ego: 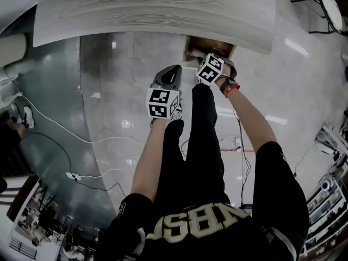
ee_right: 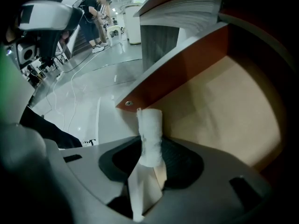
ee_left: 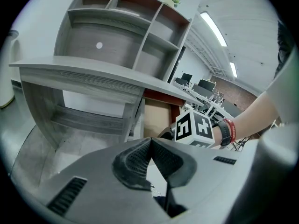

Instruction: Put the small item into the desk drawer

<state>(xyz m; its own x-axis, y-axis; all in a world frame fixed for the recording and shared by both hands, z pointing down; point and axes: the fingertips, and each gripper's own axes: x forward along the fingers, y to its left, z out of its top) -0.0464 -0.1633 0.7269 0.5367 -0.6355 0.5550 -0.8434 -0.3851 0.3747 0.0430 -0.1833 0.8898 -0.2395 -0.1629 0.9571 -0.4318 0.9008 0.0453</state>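
Right gripper [ee_right: 150,164] fingers pinch a white fibrous roll [ee_right: 150,132]; left gripper [ee_left: 150,143] fingers closed, empty.

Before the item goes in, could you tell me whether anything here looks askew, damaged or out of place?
Nothing stands out. The right gripper grips the white roll at the open drawer, and the left gripper is shut with nothing in it.

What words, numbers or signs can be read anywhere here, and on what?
"NBS": large pale letters on the person's black shirt, partly folded away, so uncertain.
Marker cube and its twin: black-and-white square patterns, no words.
Red wristband: print too small to read.
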